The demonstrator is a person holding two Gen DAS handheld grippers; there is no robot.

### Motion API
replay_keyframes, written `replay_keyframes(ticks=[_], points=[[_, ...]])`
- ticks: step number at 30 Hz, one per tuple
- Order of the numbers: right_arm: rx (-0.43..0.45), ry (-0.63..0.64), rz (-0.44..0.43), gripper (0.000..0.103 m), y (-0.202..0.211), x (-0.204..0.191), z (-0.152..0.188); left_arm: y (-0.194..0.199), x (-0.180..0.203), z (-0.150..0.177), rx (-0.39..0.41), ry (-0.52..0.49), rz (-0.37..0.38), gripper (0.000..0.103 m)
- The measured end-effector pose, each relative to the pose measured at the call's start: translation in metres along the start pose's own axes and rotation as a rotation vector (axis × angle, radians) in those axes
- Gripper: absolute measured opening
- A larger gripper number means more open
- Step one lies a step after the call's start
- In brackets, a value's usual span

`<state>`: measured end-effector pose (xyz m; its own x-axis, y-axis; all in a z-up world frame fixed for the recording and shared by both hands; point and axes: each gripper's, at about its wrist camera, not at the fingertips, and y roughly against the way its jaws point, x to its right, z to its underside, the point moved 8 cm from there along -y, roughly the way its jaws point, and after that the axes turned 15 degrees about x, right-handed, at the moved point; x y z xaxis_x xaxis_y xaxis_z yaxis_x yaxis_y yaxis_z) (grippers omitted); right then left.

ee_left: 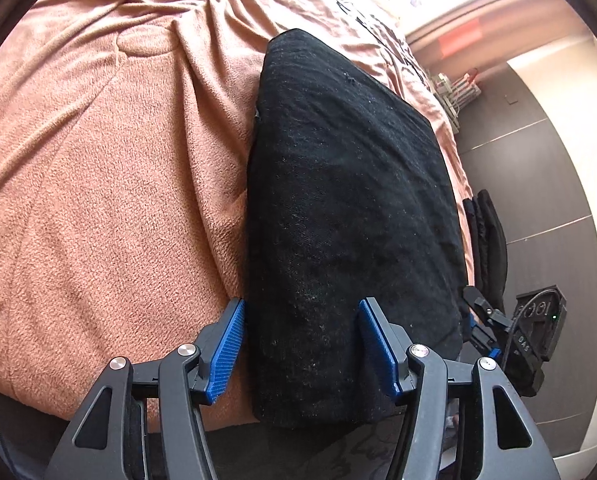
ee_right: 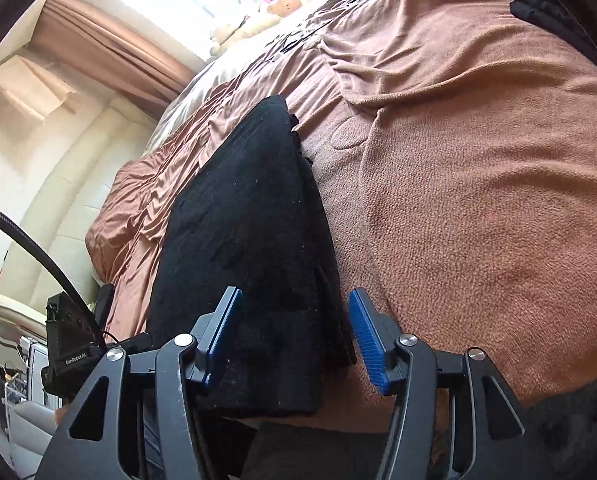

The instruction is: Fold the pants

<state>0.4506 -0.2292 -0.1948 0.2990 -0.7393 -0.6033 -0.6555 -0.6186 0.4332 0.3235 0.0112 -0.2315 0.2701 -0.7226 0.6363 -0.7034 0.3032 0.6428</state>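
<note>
The black pants [ee_left: 338,208] lie folded in a long, thick stack on a pinkish-brown blanket [ee_left: 98,200]. My left gripper [ee_left: 302,332] is open, its blue pads just above the near end of the stack. In the right wrist view the same pants [ee_right: 254,240] show layered edges on their right side. My right gripper [ee_right: 294,328] is open over the near end, its jaws straddling that layered edge. Neither gripper holds any cloth. The right gripper's black body [ee_left: 494,328] shows at the right of the left wrist view.
The blanket [ee_right: 478,200] covers a bed with wrinkles and ridges around the pants. Stuffed toys [ee_right: 282,4] lie at the bed's far end by a window and curtain [ee_right: 110,44]. Dark floor [ee_left: 538,160] and a rack [ee_left: 458,88] lie beside the bed.
</note>
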Motion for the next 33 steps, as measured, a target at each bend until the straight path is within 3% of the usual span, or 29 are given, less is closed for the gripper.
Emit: replay_keyframes(ticks=[7, 13, 16, 23, 33], points=[[-0.046, 0.004, 0.012, 0.051, -0.022, -0.003, 0.005, -0.006, -0.005, 0.001, -0.002, 0.049, 0.05, 0.06], [-0.049, -0.029, 0.002, 0.044, -0.018, -0.006, 0.008, 0.009, -0.009, -0.007, 0.021, 0.044, 0.067, 0.036], [-0.051, -0.038, 0.004, 0.042, -0.016, -0.009, 0.009, 0.016, -0.008, -0.011, 0.028, 0.035, 0.071, 0.032], [-0.064, -0.042, -0.001, 0.035, -0.007, -0.021, 0.016, 0.032, -0.011, -0.019, 0.035, 0.005, 0.065, 0.028], [-0.136, -0.046, -0.049, 0.035, -0.009, -0.046, 0.04, 0.051, -0.019, -0.034, 0.056, -0.019, 0.038, 0.025]])
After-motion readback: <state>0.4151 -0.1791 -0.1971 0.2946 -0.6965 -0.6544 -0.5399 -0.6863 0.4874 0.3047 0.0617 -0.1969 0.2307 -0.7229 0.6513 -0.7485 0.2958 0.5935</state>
